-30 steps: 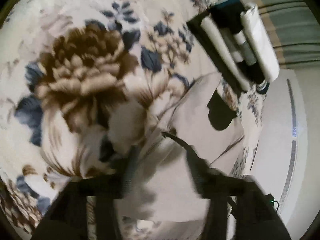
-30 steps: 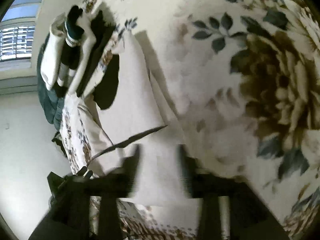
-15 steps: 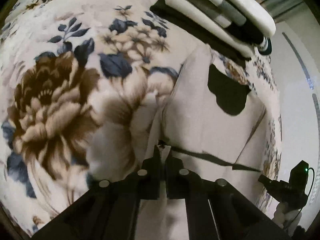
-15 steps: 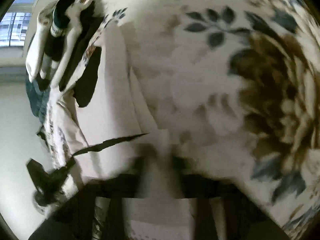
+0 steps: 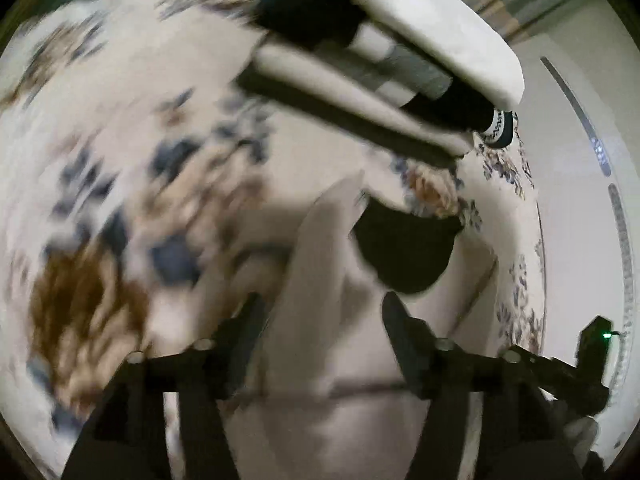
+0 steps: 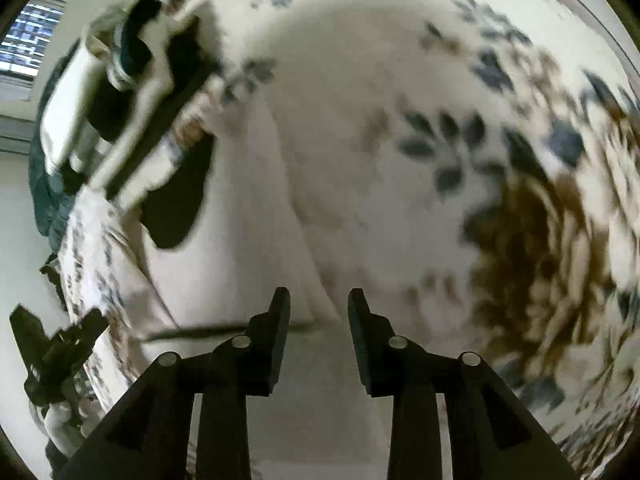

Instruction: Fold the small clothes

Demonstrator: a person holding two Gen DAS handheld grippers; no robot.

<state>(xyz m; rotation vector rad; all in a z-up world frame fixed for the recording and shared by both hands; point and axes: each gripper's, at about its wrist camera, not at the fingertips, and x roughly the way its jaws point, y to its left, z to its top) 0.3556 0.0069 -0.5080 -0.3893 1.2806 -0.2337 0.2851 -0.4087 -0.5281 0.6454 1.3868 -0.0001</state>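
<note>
Only the left tool [image 5: 320,320] view shows the garment's [image 5: 320,264] raised fold.

Floral bedspread [image 6: 400,92], seemingly under pale garment [image 6: 240,240]

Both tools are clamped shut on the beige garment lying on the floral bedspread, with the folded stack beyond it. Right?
Not quite. Both tools are open: the left tool in the left wrist view and the right tool in the right wrist view show clear gaps. The beige garment does lie on the floral bedspread, the folded stack beyond.

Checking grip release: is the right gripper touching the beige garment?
Cannot tell. In the right wrist view the right gripper stands open over the beige garment; no contact or gap shows plainly.
</note>
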